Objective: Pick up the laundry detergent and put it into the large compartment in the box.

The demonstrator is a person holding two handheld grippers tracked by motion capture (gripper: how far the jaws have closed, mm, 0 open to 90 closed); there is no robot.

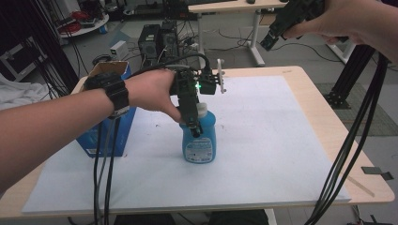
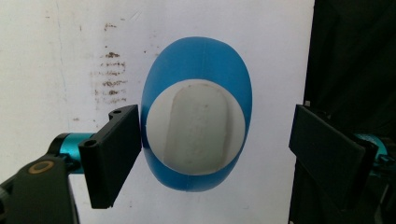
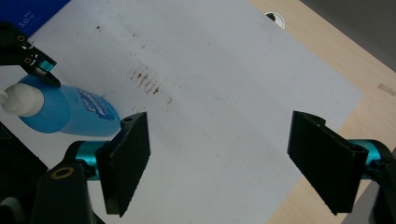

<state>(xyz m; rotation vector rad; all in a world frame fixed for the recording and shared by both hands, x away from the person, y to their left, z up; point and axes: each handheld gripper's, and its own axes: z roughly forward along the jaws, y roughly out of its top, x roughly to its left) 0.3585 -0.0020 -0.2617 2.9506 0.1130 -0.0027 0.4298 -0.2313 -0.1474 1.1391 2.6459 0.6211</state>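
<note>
Blue bottle (image 2: pixel 198 60) stood upright on the tabletop (image 1: pixel 291 136) directly beneath the left hand-held gripper (image 2: pixel 215 149), whose wide jaws flanked its white cap (image 2: pixel 196 128) ungrasped, while the right hand-held gripper (image 3: pixel 219 163) hung wide, well apart.

Even, soft overhead light fills the high view, with dim, dark room edges. The white sheet (image 1: pixel 263 140) shows mild glare. Both gripper views are slightly soft, with faint shadows and blurred near parts at the bottom.
</note>
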